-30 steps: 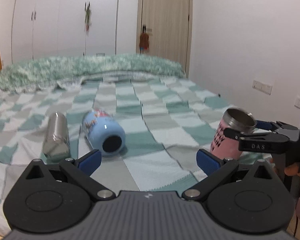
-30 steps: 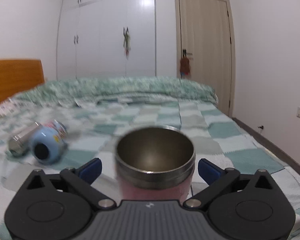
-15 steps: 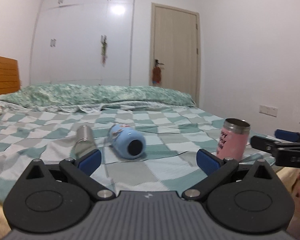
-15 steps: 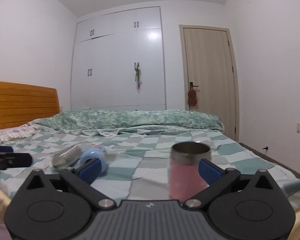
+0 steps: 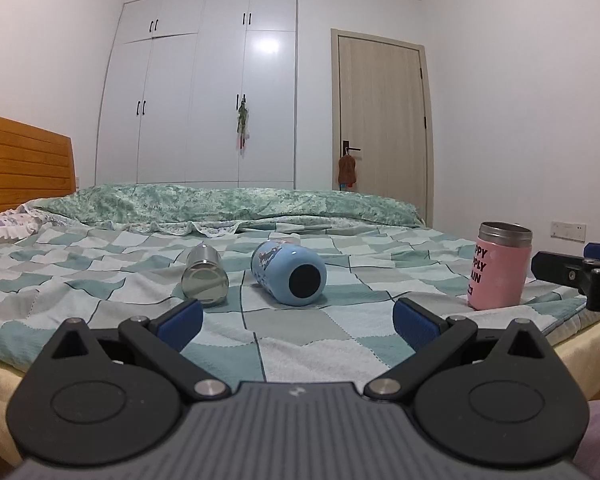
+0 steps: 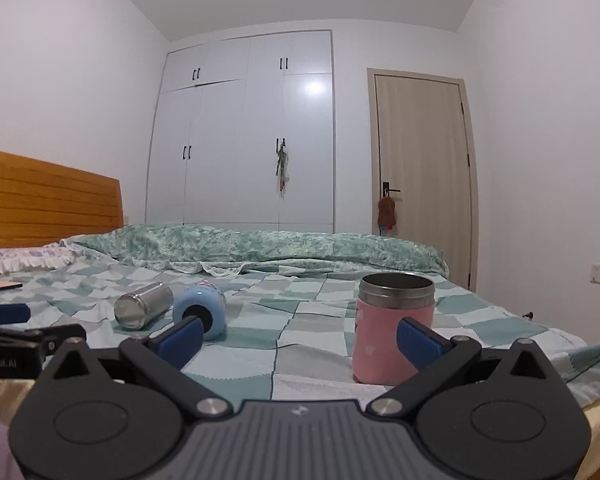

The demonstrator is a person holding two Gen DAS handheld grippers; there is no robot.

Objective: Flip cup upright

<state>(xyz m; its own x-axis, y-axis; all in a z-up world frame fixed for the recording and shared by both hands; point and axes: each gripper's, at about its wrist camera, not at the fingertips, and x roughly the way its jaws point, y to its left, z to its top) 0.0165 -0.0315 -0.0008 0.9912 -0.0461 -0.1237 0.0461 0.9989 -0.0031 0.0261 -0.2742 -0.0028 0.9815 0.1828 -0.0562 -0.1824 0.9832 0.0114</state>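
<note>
A pink cup with a steel rim stands upright on the checked bed cover near the bed's right front edge; it also shows in the right wrist view. A light blue cup lies on its side mid-bed, base toward me, also in the right wrist view. A steel cup lies on its side left of it, also in the right wrist view. My left gripper is open and empty, back from the bed edge. My right gripper is open and empty, just short of the pink cup.
The bed has a rumpled green quilt at the far side and a wooden headboard at left. A flat dark object lies at the far left. White wardrobe and a door stand behind. A wall is on the right.
The right gripper has let go of the pink cup, which now stands upright on the bed, and drawn back. Both grippers have pulled back and lowered toward the bed's front edge.
</note>
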